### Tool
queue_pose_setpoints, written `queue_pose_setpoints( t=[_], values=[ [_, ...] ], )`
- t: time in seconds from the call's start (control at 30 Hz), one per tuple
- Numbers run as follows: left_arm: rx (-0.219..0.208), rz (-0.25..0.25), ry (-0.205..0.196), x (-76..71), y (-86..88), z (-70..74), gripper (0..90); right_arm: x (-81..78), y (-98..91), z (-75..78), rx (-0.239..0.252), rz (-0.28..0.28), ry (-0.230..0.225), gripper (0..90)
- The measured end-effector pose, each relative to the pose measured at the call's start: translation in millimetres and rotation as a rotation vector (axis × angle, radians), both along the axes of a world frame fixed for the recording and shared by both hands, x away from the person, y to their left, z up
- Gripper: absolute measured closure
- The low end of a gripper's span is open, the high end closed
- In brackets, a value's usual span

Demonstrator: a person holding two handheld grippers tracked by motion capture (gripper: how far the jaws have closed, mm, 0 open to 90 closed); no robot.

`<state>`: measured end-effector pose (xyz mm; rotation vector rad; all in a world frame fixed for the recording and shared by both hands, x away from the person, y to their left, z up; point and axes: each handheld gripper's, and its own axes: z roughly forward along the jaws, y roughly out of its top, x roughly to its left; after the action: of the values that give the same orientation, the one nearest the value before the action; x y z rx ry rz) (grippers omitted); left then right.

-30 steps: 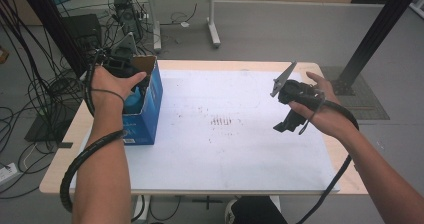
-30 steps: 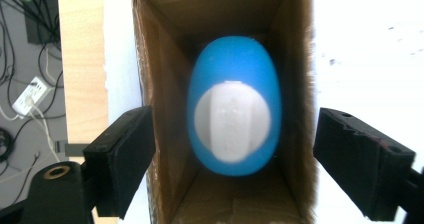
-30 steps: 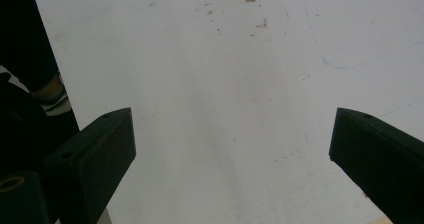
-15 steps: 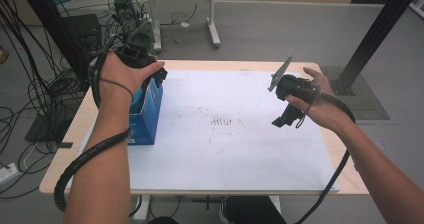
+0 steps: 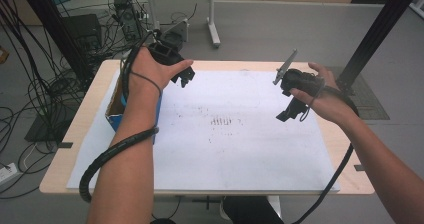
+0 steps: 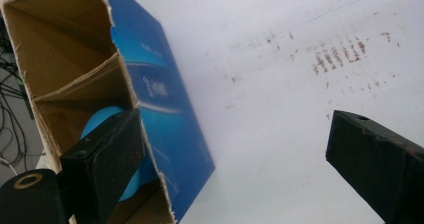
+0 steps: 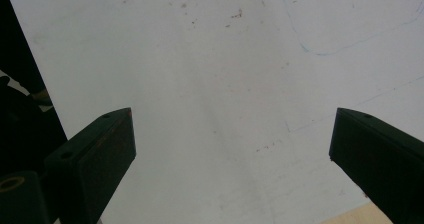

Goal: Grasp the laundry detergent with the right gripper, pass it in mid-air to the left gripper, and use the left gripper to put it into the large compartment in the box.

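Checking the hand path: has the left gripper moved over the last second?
Yes. In the high view the left gripper has swung from over the blue box toward the table's far edge and right, out over the white sheet.

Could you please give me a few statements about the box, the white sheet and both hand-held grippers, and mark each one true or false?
1. The blue box is open at the top. True.
2. The right hand-held gripper clamps a pen. False: its jaws stand wide apart, holding nothing, over the white sheet.
3. The left hand-held gripper is open. True.
4. The box sits at the table's right edge. False: it sits by the left edge.
5. The sheet is spotless. False: brownish marks dot it.
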<state>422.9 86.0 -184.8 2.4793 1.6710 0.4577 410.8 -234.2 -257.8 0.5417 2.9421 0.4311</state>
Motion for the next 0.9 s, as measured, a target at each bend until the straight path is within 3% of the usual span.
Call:
queue_pose_setpoints(
  t=[0.9],
  values=[
    [-0.016, -0.023, -0.009, 0.0, -14.1, -2.9, 9.1, -1.2, -2.0, 2.0, -0.006, -0.003, -0.004, 4.5]
  ],
)
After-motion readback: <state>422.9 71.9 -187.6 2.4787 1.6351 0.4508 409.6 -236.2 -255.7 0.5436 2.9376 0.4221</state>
